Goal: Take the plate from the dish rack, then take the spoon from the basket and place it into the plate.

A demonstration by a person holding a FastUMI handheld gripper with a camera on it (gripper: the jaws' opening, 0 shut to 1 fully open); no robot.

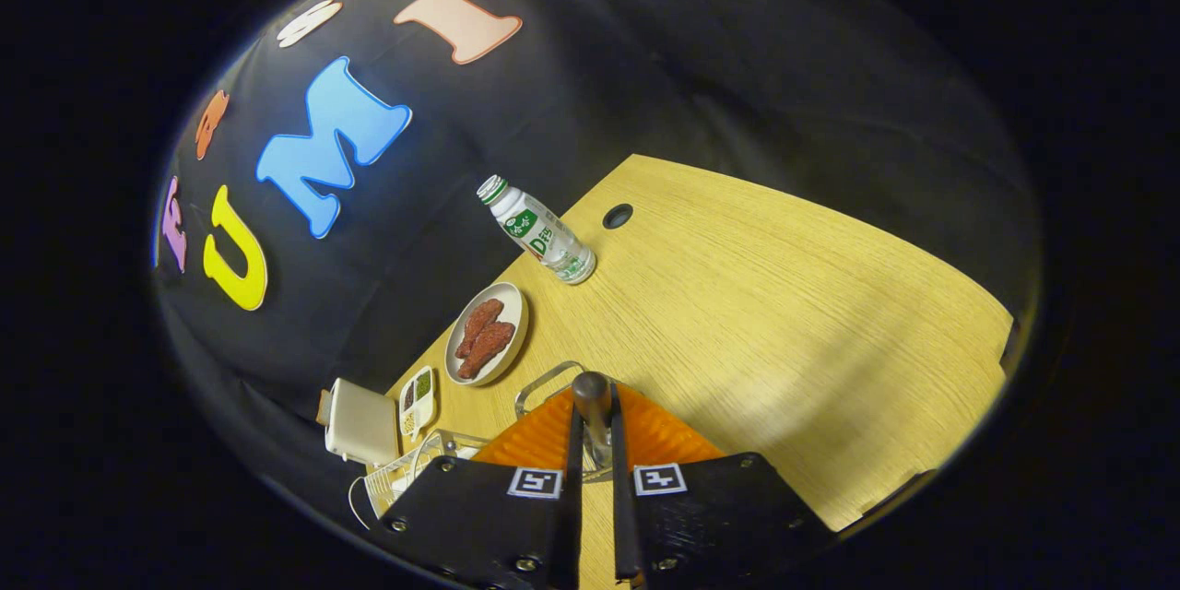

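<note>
The gripper (595,424) has two broad black finger blocks with a pebbled, matte surface. Each block carries a small square black-and-white marker tag (536,482) near its inner edge. Round silver screws (527,563) sit at the corners of the blocks. Ribbed pads line the fingers further forward; their tips seem to taper, though the lens distorts them.

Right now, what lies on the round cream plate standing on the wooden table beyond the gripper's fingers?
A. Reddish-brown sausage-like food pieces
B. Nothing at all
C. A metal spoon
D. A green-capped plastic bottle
A: the round cream plate holds reddish-brown food pieces, while the green-capped bottle stands apart, farther along the wooden table. The gripper is closed on a metal spoon handle.
</note>
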